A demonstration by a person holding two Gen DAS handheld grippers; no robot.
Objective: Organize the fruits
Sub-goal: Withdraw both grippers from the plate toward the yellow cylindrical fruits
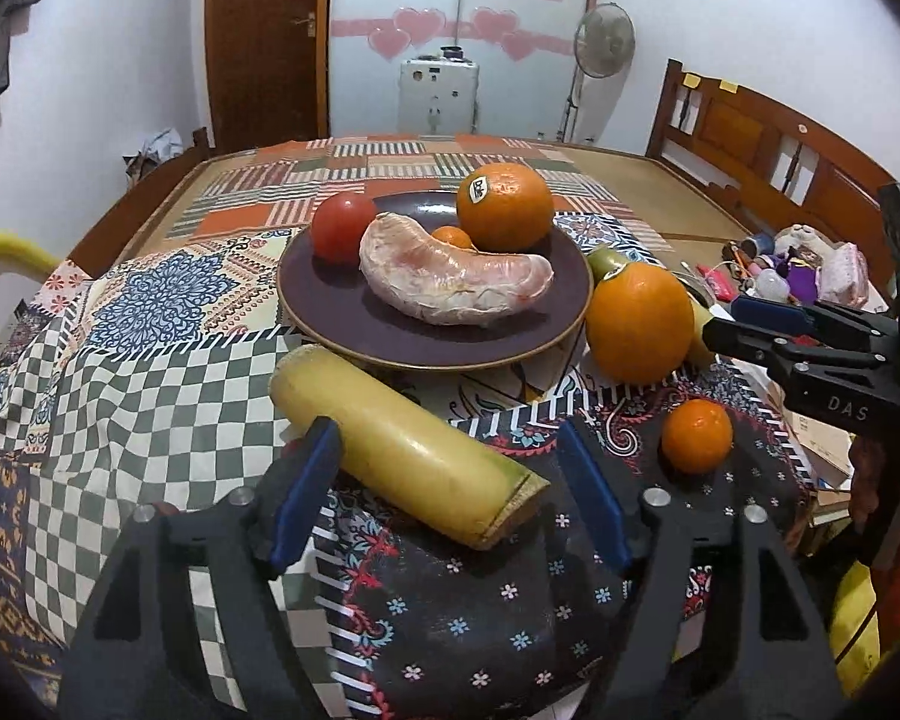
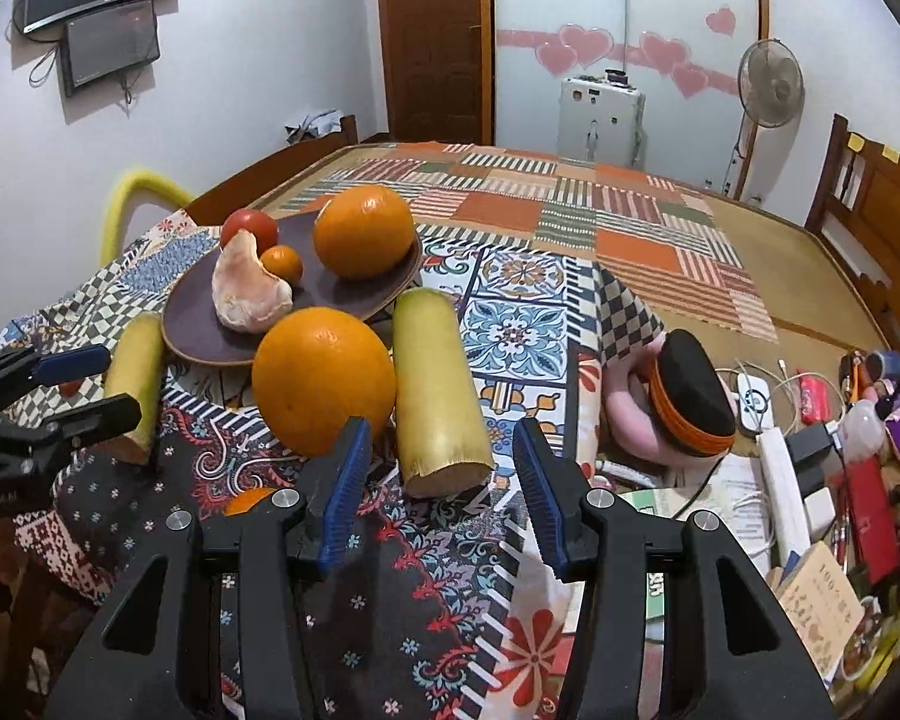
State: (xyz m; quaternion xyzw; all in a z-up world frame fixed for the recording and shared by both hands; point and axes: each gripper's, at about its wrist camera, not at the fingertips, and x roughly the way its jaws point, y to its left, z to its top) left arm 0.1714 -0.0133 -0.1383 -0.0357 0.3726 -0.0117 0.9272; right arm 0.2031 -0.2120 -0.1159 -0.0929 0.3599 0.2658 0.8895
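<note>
A: How do the hand-held grippers stand?

B: The left hand-held gripper (image 1: pixel 447 468) gapes wide around a yellow cane piece (image 1: pixel 405 441), not clamping it. The right hand-held gripper (image 2: pixel 444 462) is released too, before a second cane piece (image 2: pixel 435 387).

A: Anything hidden?

B: Beside the plate (image 1: pixel 330 306), the big orange (image 1: pixel 639 321) covers a green fruit (image 1: pixel 606 261).

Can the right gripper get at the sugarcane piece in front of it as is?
Probably yes. The right gripper is open, and the cut end of the sugarcane piece lies just ahead between its fingers. The big orange sits close against the cane's left side and may crowd the left finger.
</note>
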